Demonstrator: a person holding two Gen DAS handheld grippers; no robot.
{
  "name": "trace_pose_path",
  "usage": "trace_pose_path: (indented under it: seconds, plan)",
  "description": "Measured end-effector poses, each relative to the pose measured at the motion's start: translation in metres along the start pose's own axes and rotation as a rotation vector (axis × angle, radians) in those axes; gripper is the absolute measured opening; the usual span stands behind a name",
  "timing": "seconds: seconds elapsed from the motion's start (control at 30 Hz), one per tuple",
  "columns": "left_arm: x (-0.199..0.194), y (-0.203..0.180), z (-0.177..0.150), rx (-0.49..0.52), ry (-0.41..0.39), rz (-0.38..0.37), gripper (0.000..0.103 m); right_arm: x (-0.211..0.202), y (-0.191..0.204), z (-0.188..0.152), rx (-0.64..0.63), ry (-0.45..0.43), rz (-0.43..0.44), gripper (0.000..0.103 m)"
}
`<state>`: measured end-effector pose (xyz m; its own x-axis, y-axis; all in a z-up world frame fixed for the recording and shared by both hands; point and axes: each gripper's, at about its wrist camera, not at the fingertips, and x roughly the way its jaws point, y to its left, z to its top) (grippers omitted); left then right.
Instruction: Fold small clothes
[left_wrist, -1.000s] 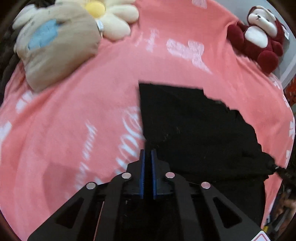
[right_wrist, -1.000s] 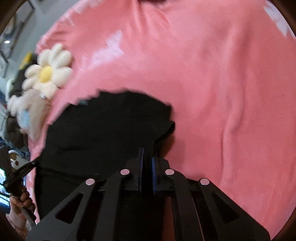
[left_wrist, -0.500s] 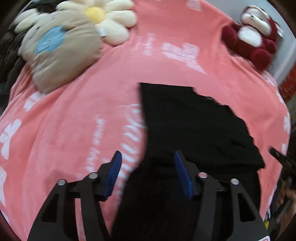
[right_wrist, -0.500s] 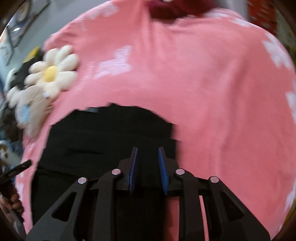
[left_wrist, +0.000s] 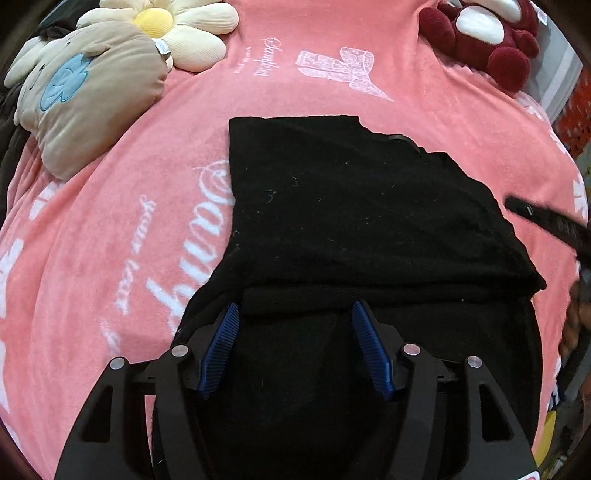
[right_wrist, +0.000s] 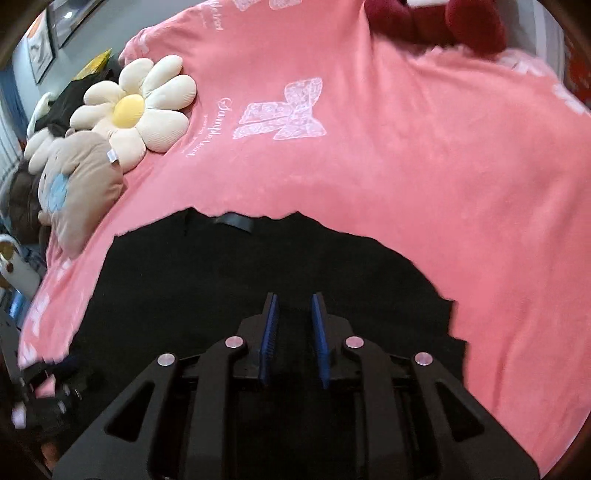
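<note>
Your left gripper (left_wrist: 293, 314) has its jaws spread wide, holding nothing, poised over the near folded edge of the black garment (left_wrist: 351, 206). Your right gripper (right_wrist: 293, 306) is parted more narrowly, also empty, above the same cloth. The garment lies flat on the pink blanket (left_wrist: 122, 229), its far part doubled over so that a ridge runs across just beyond your left fingertips. Past the garment's far-left corner sit the beige plush cushion (left_wrist: 85, 99) and the daisy cushion (left_wrist: 177, 26); past its far-right corner, the red plush toy (left_wrist: 484, 33). You seem to be between folds, one laid and released. Next, you'll likely need both jaws to close on the near edge or a side, taking all layers evenly.
</note>
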<state>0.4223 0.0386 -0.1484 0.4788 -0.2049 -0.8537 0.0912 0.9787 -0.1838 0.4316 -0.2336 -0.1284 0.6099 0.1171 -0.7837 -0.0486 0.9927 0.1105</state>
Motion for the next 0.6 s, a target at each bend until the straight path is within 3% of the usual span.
trace_pose_path:
  seconds: [0.07,0.17,0.27,0.33,0.37,0.47,0.6]
  plan:
    - [-0.002,0.003,-0.002,-0.009,-0.006,-0.009,0.062,-0.003,-0.01,-0.018,0.012,0.023,-0.005,0.02]
    - [0.005,0.006,-0.001,0.008,-0.008,0.055,0.062,0.019,-0.016,-0.041,-0.013,0.118,-0.05,0.018]
    - [0.006,0.01,0.0,0.008,-0.033,0.118,0.063,-0.001,-0.02,-0.04,0.045,0.074,-0.051,0.021]
    - [0.004,0.016,0.003,-0.023,-0.024,0.098,0.062,-0.027,-0.019,-0.042,0.075,-0.003,-0.025,0.021]
    - [0.002,0.018,0.003,-0.034,-0.019,0.09,0.062,-0.028,-0.019,-0.044,0.074,0.001,-0.039,0.021]
    - [-0.006,0.016,0.0,-0.028,-0.016,0.088,0.061,-0.002,-0.026,-0.063,0.016,0.128,-0.144,0.018]
    - [-0.027,0.006,-0.011,0.007,-0.023,0.082,0.063,-0.039,-0.024,-0.08,0.055,0.066,-0.121,0.021]
